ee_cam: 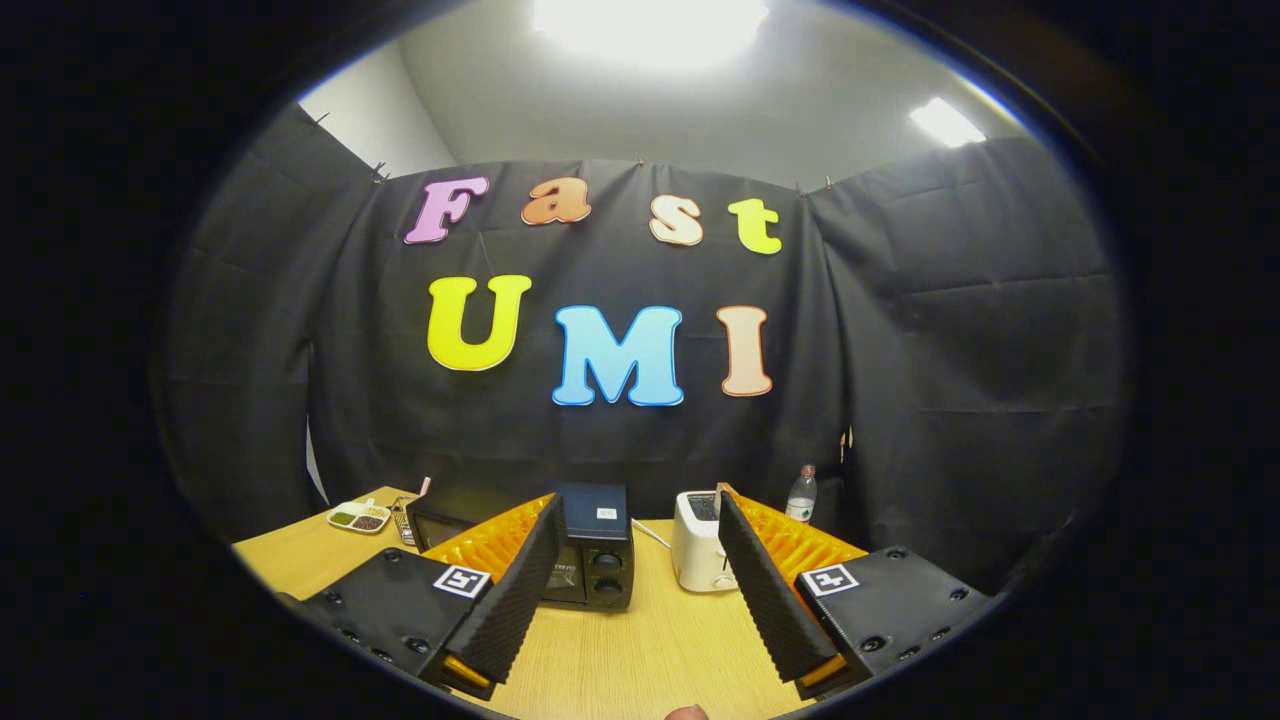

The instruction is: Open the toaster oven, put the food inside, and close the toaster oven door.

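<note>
A black toaster oven stands on the wooden table, beyond my left finger, which hides part of its front; its two knobs face me and its door looks closed. A small box rests on top of it. My gripper is open, raised above the table, with nothing between its fingers. A white plate of food lies at the far left of the table, well apart from the oven.
A white toaster sits just right of the oven, behind my right finger. A clear water bottle stands behind it near the cloth wall. Bare wood lies between the fingers and in front of the oven.
</note>
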